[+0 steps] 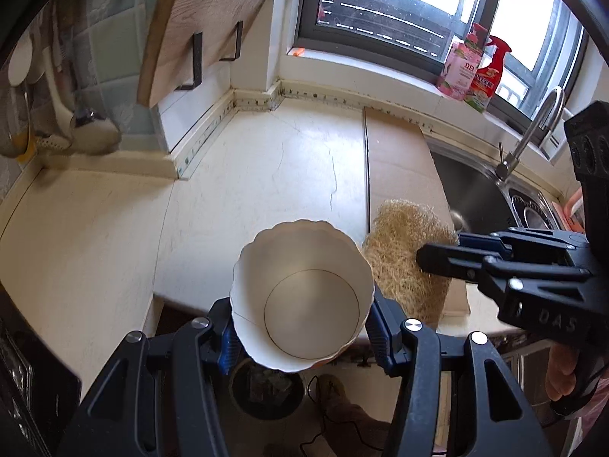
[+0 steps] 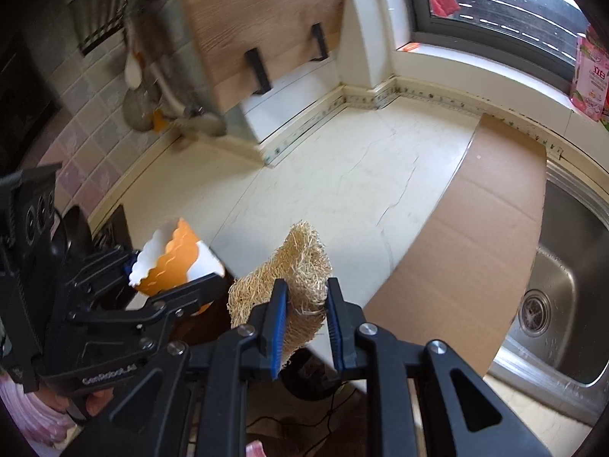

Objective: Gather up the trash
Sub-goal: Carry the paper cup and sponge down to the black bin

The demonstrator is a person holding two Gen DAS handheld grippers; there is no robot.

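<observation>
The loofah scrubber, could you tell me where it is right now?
The loofah scrubber is clamped in the right gripper, just right of the paper cup.

Both grippers are matte black plastic with angular linkage arms and cut-out windows. The left gripper has silver round screw heads behind its blue ribbed finger pads. The right gripper looks alike, its side embossed with "DAS" lettering. Behind it, bare skin of a hand shows.
</observation>
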